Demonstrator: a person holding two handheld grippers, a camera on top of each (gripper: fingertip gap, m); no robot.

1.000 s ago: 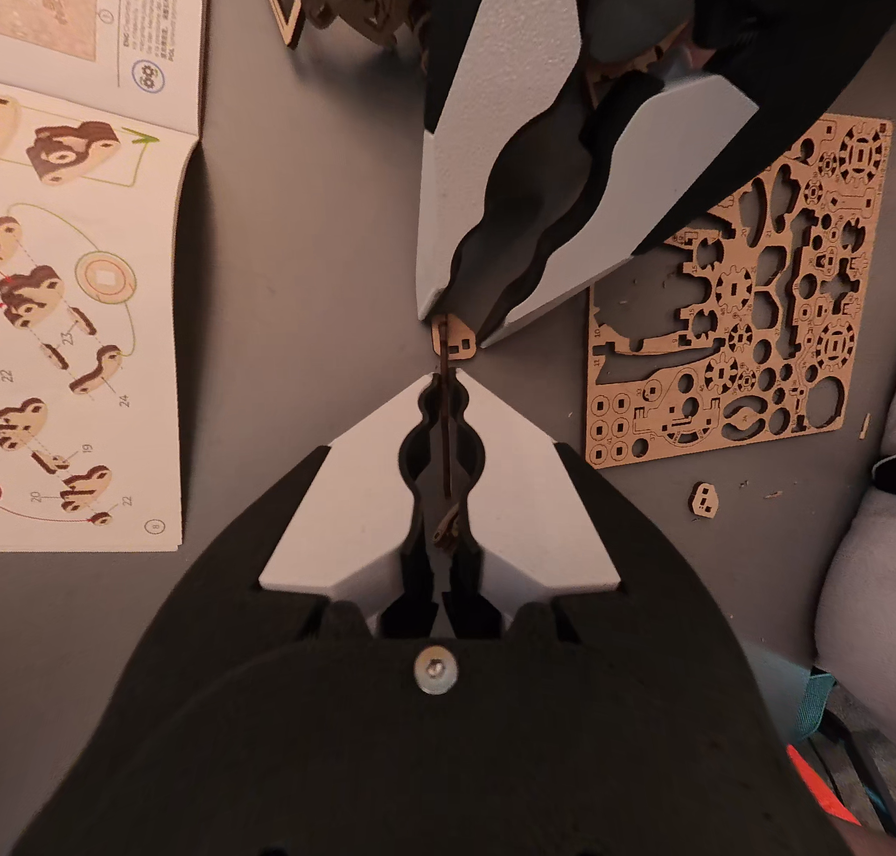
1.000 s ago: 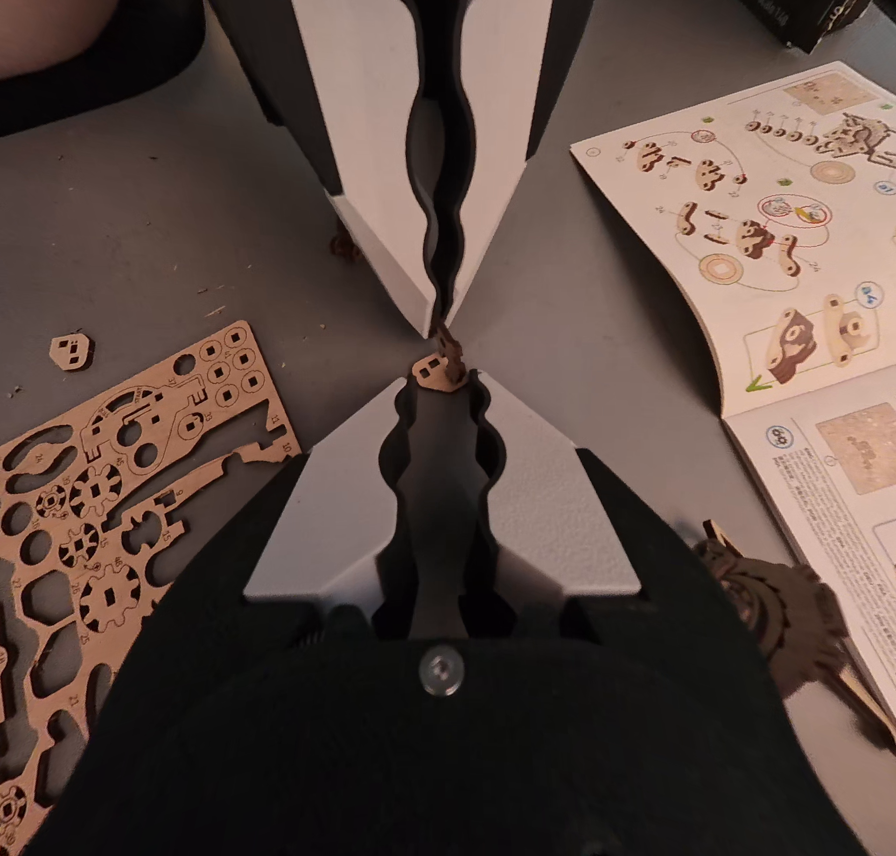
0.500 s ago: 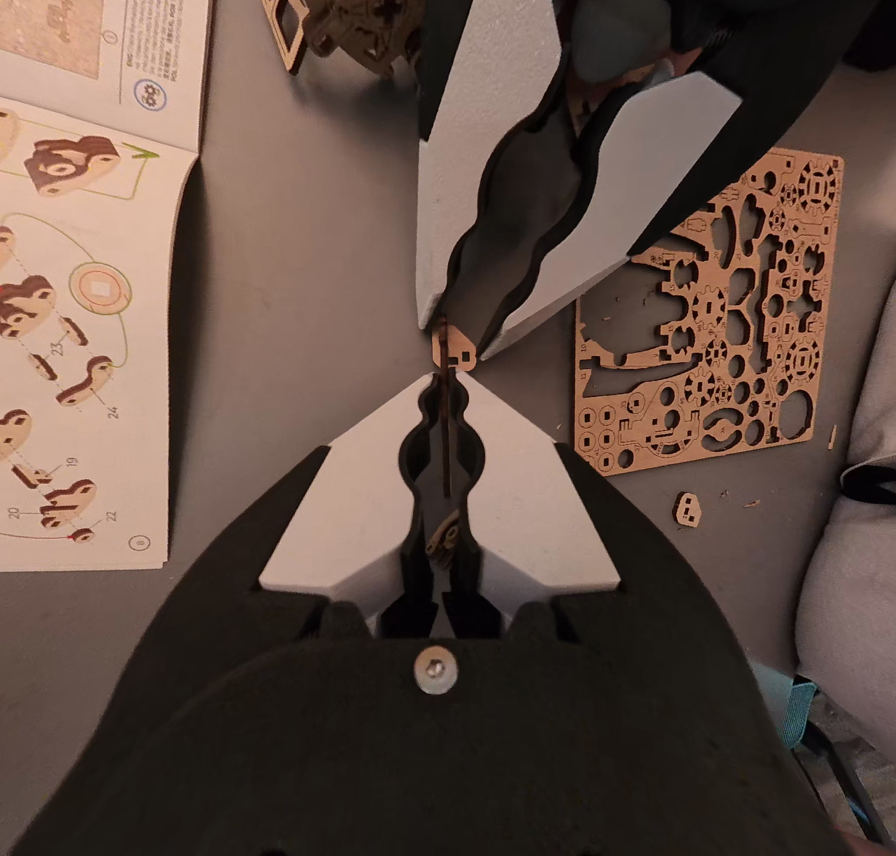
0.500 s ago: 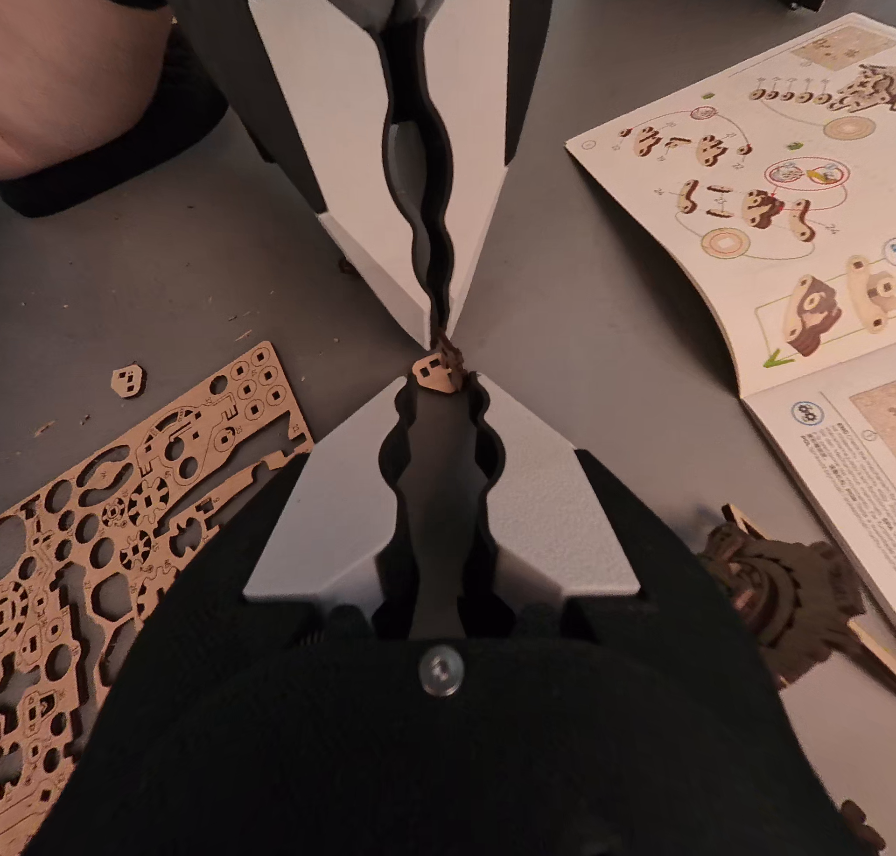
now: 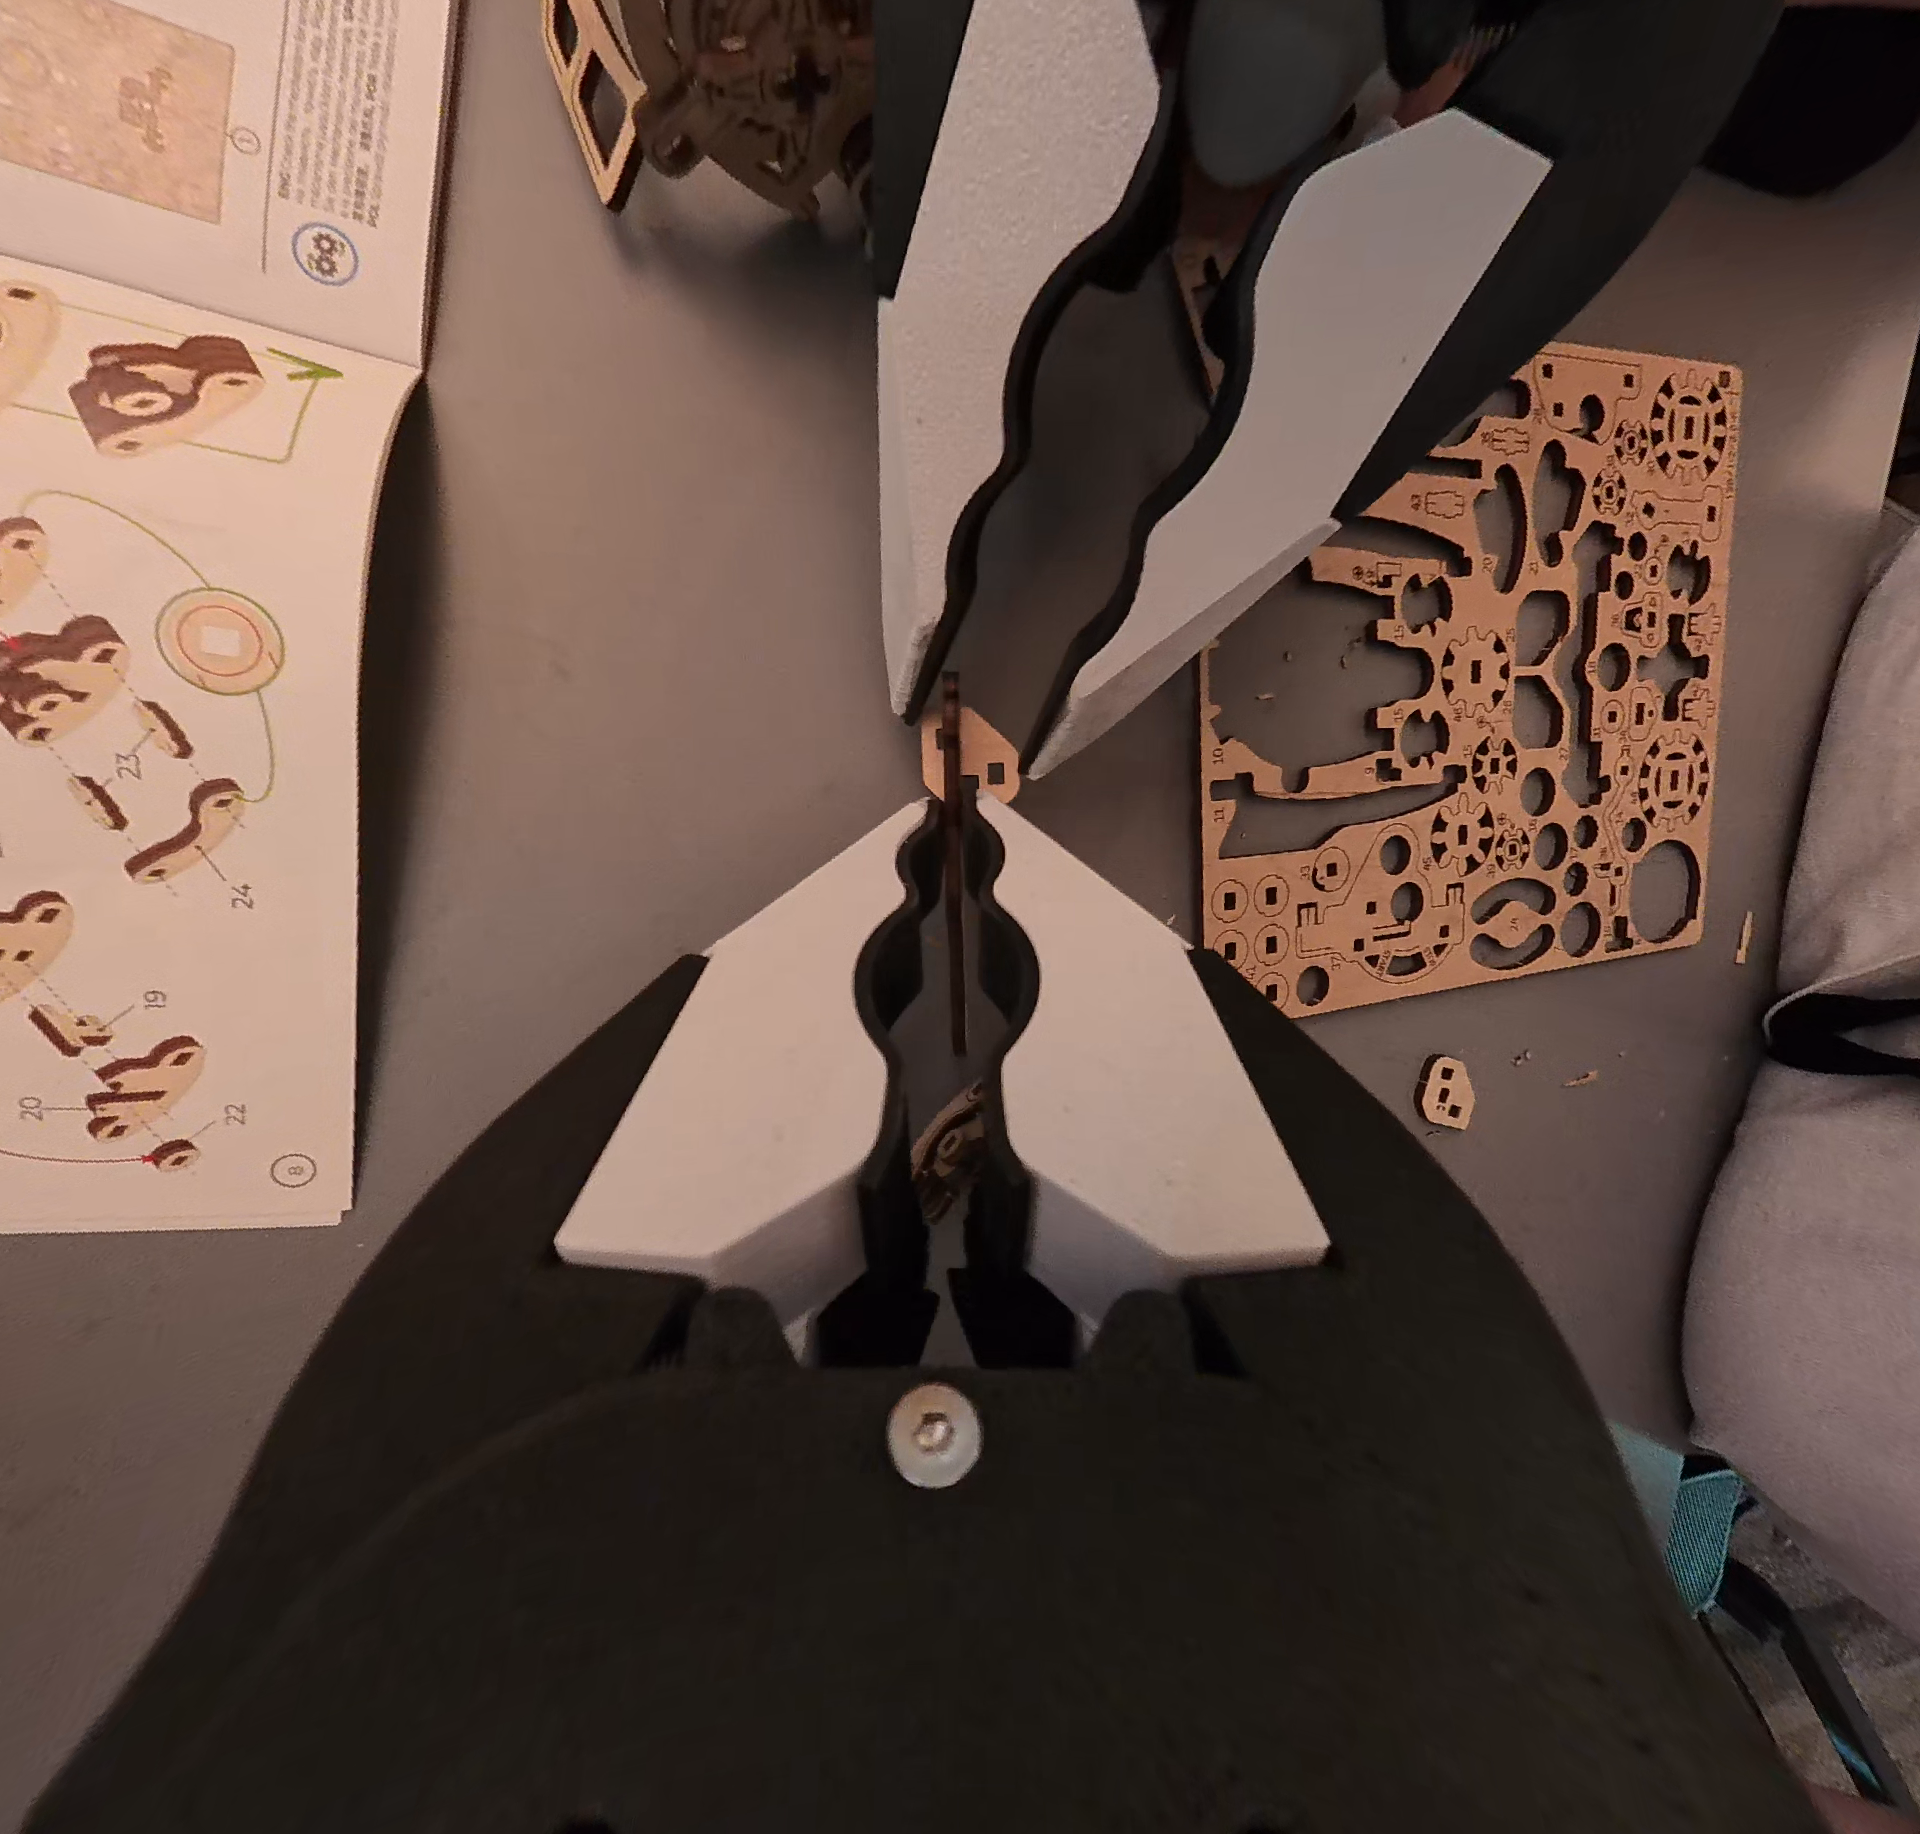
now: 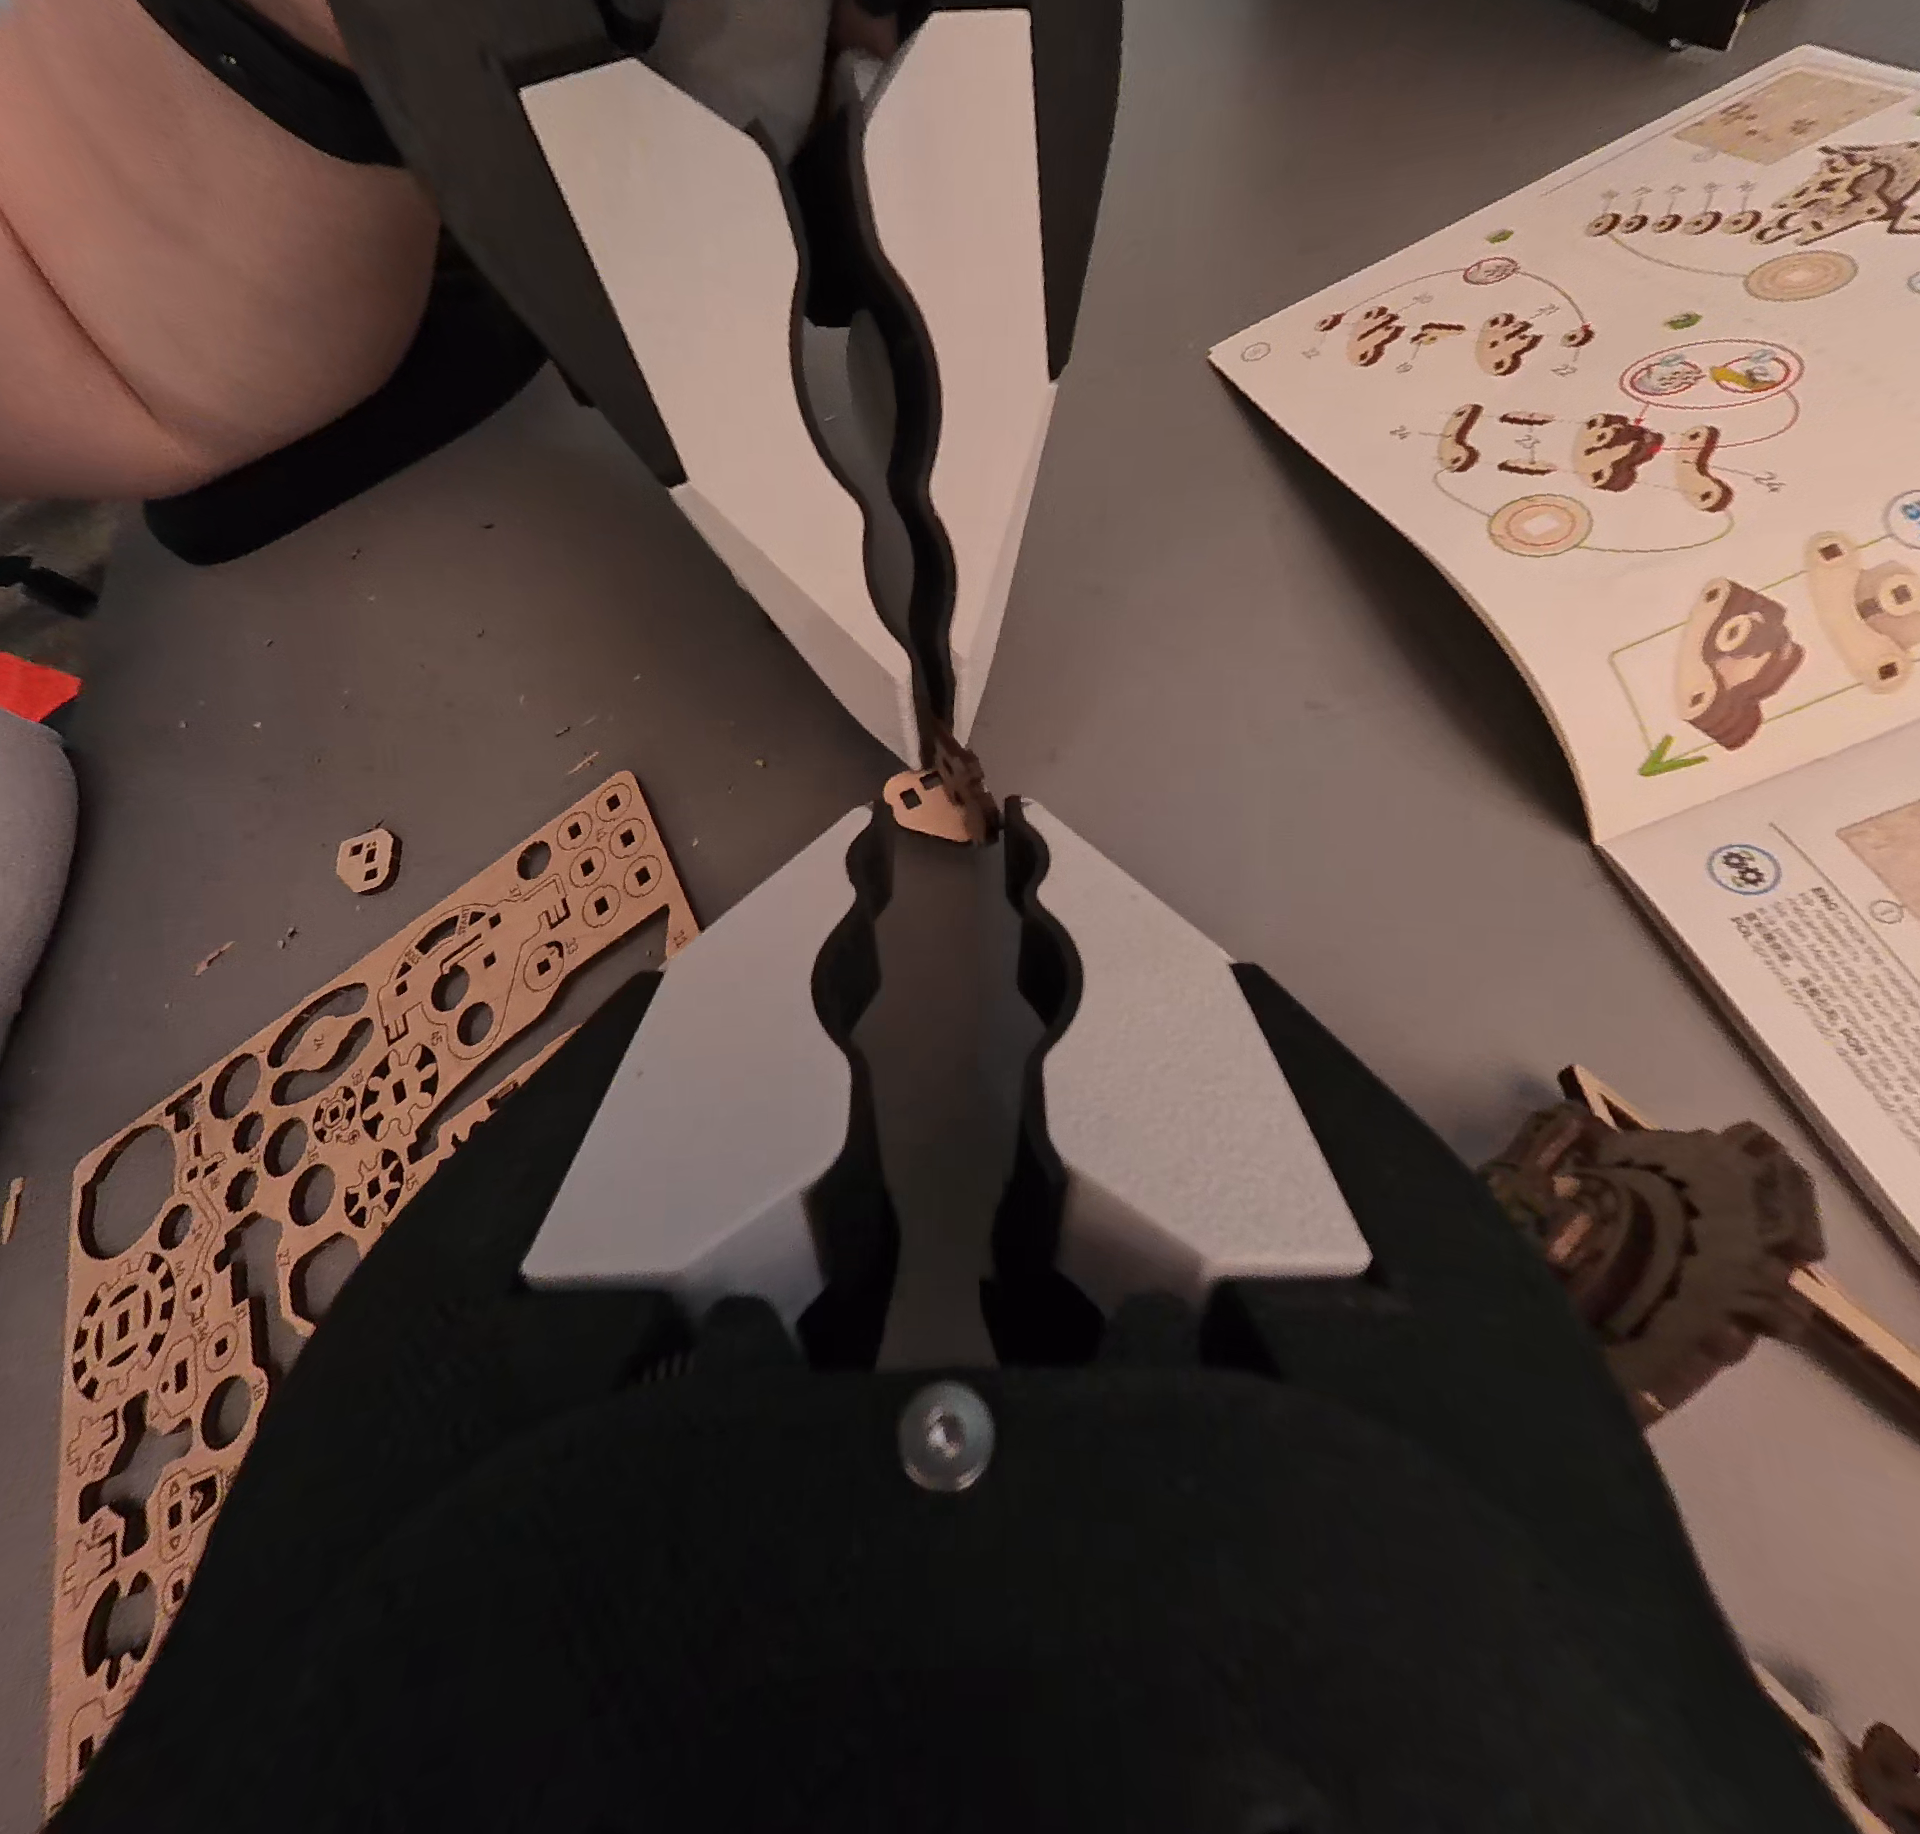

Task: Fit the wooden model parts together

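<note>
Meeting tip-to-tip: left tongs (image 5: pixel 951 808) edge-on strip (image 5: pixel 954 911) (slotted into plate (image 6: pixel 935 805)), right tongs (image 6: pixel 940 828).

Each wrist camera close above the grey bench (image 5: pixel 644 558), looking forward and down along its own fingers, the two facing each other tip to tip, both sharing the cut-out sheet (image 5: pixel 1475 704), instruction booklet (image 6: pixel 1621 496), assembled model (image 6: pixel 1652 1254).

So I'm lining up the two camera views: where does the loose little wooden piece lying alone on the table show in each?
Left wrist view: loose wooden piece lower right, below the punched-out sheet.
Right wrist view: far left, above that sheet.
Shared landmark: the open instruction booklet.
</note>
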